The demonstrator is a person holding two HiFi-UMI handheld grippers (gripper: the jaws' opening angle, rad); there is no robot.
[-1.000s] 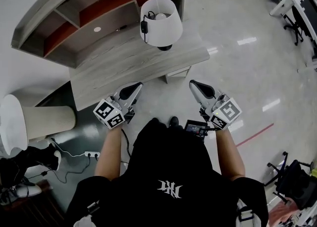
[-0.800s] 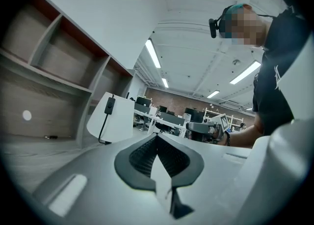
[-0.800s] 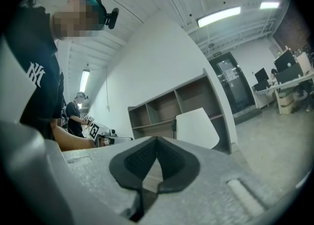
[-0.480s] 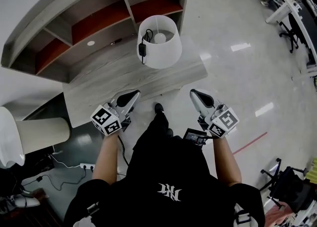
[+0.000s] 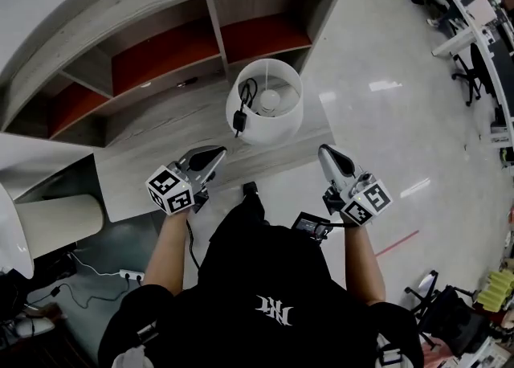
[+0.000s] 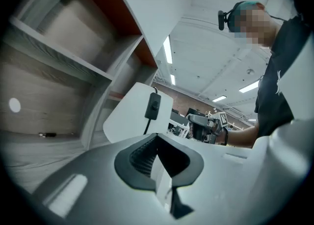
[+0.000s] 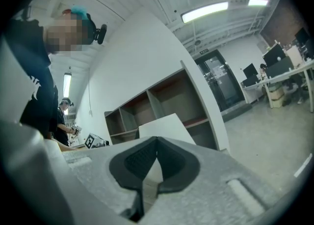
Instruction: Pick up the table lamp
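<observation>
Head view, read from 9 o'clock round to 3 o'clock.

Pale ribbed cylinder (image 5: 56, 220) at 9 o'clock, low beside the bench (image 5: 136, 177). Power strip (image 5: 128, 273) with cables on the dark floor below it. Bench is grey wood-grain, backed at 12 o'clock by a shelf unit (image 5: 169, 53) with red rear panels.

Left claw (image 5: 215, 152): held over the bench's near edge, tip aimed toward 1 o'clock at the lamp. Its own view shows both jaws pressed together with nothing between them. Near the lamp, not touching it.

Table lamp (image 5: 265, 105): upright on the bench at 12 o'clock from the person, close to the bench's 3 o'clock end. White drum shade, bulb (image 5: 269, 100) visible inside from above. Black cord with an inline switch (image 5: 239, 122) hangs over the shade's rim on its 8 o'clock side. In the left gripper view the shade (image 6: 128, 117) sits straight ahead, with the switch against its face.

Right claw (image 5: 328, 152): at 4 o'clock of the shade, seen against the pale glossy floor (image 5: 385, 141) just off the bench's corner, aimed toward 12 o'clock. Jaws closed tight, empty. Its view has the shade (image 7: 164, 123) just above the jaw tips and the shelf unit behind. Apart from the lamp.

Office desks (image 5: 474, 5) and a chair (image 5: 470, 77) at 2 o'clock, well apart.
</observation>
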